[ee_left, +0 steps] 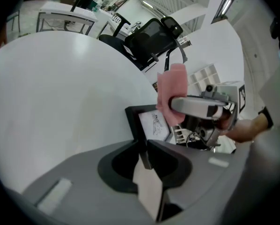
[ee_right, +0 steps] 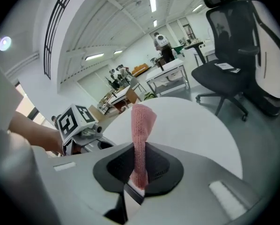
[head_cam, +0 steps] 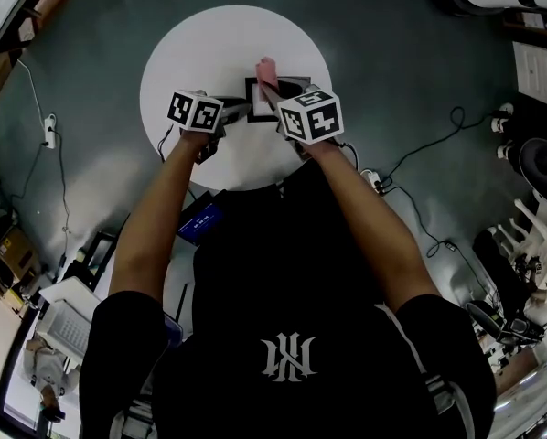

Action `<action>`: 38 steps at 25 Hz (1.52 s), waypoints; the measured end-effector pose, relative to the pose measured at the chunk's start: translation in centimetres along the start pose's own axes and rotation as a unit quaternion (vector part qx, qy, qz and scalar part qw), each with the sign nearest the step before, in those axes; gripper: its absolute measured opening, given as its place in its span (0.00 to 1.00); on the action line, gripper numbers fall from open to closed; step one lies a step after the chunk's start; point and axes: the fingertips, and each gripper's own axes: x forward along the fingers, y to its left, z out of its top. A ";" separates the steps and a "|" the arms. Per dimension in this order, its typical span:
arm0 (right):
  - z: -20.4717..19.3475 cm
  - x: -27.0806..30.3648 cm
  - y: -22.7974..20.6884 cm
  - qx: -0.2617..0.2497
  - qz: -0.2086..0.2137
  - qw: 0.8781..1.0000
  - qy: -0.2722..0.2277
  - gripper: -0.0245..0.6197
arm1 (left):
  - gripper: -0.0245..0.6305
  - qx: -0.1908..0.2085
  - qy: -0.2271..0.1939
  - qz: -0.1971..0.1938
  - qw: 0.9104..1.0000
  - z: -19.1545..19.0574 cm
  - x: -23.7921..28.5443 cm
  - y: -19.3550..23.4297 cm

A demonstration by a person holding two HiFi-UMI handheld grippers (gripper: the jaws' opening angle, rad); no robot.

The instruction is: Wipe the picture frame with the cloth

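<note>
Clamped picture frame [ee_left: 147,123] in left gripper [ee_left: 143,156] near round table's [head_cam: 209,44] middle, pinched pink cloth [ee_right: 141,125] in right gripper [ee_right: 137,172] at its top; wiping seemingly underway, unfinished.

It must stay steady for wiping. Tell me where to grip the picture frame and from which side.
Pinch the picture frame on its thin black border at the left side, coming from the left; that leaves the face open to the cloth.

On the counter [head_cam: 209,44], the picture frame [head_cam: 258,101] lies between my left gripper [head_cam: 231,110] and right gripper [head_cam: 279,95], with the cloth [head_cam: 267,69] at its right side.
</note>
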 end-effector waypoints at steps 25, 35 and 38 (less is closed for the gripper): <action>-5.1 0.9 -3.0 -0.052 -0.042 0.994 0.085 0.09 | 0.14 -0.023 -0.009 -0.005 1.000 -0.9 0.3 0.0; -5.5 -2.2 -6.2 -0.036 -0.094 0.991 0.084 0.09 | 0.14 -0.015 -0.013 -0.001 1.000 -0.8 0.1 0.0; -5.3 -2.8 -6.9 -0.019 -0.105 0.991 0.080 0.09 | 0.14 -0.017 -0.013 -0.001 1.000 -0.9 0.1 -0.1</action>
